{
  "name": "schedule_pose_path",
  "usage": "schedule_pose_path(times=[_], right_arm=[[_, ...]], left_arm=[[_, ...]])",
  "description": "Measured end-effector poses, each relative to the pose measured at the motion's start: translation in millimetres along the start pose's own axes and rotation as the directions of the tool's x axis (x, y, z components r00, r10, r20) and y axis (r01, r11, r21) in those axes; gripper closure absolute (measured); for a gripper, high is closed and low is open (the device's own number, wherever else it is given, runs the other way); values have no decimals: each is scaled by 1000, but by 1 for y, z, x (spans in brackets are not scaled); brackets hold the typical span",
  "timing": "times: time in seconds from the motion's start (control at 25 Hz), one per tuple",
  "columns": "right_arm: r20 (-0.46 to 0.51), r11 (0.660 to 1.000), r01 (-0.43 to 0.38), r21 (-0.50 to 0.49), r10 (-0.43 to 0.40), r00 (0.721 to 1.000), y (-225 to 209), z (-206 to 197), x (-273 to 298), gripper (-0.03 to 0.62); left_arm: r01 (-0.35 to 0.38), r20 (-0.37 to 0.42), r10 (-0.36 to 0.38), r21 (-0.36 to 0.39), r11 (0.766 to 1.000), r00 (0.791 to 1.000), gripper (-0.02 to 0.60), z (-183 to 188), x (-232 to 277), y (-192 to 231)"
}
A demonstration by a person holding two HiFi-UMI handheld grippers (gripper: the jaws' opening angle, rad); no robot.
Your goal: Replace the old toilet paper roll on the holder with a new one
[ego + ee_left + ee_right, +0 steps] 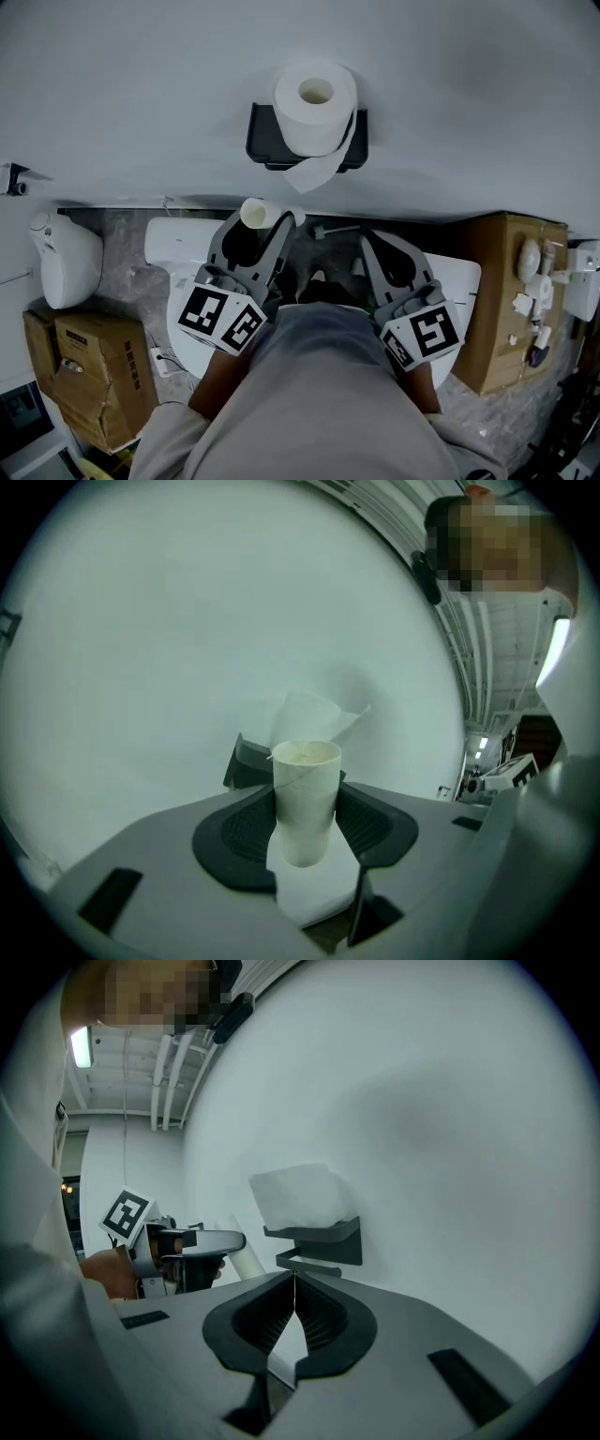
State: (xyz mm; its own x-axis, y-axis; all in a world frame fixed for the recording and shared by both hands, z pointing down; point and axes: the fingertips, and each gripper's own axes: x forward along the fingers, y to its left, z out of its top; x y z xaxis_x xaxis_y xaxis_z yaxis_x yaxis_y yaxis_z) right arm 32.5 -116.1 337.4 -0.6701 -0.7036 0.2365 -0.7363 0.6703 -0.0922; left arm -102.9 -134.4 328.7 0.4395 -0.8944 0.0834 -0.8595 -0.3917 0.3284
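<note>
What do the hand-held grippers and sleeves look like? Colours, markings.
The left hand-held gripper and right hand-held gripper match: grey plastic bodies, two tapering jaws lined with black ribbed pads. Each carries a white cube with black square markers. No cables visible. The person wears a light grey top.

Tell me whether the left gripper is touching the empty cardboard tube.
Touching. The left gripper view shows the cardboard tube standing upright in the left gripper, with both jaws pressed against its sides and no gap.

Cardboard tube (305, 799) — matt, smooth; holder (261, 141) — matt plastic; roll (309, 127) soft paper
</note>
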Motion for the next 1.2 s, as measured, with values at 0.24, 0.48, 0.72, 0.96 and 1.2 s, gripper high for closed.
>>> schedule_pose_path(times=[0.24,0.48,0.72,0.96,1.2], right_arm=[[-5,1000,-5,-1,5,1000,-1,-3,3,577],[-2,1000,8,-4,-8,1000,-7,-2,-1,577],[1,1000,21,-3,-21,1000,-14,-1,-2,577],[48,994,46,-101,-41,998,-32,22,-4,569],[90,967,-14,-256,39,995,-51,66,26,438]], left_arm=[[-28,4,28,151,988,1000,379,10,-5,0],[-9,1,9,145,989,1000,387,10,-2,1],[12,-2,-11,130,991,1000,393,9,2,-1],[88,6,-89,65,994,996,393,9,3,-8],[119,8,-119,36,992,993,393,7,4,-9]])
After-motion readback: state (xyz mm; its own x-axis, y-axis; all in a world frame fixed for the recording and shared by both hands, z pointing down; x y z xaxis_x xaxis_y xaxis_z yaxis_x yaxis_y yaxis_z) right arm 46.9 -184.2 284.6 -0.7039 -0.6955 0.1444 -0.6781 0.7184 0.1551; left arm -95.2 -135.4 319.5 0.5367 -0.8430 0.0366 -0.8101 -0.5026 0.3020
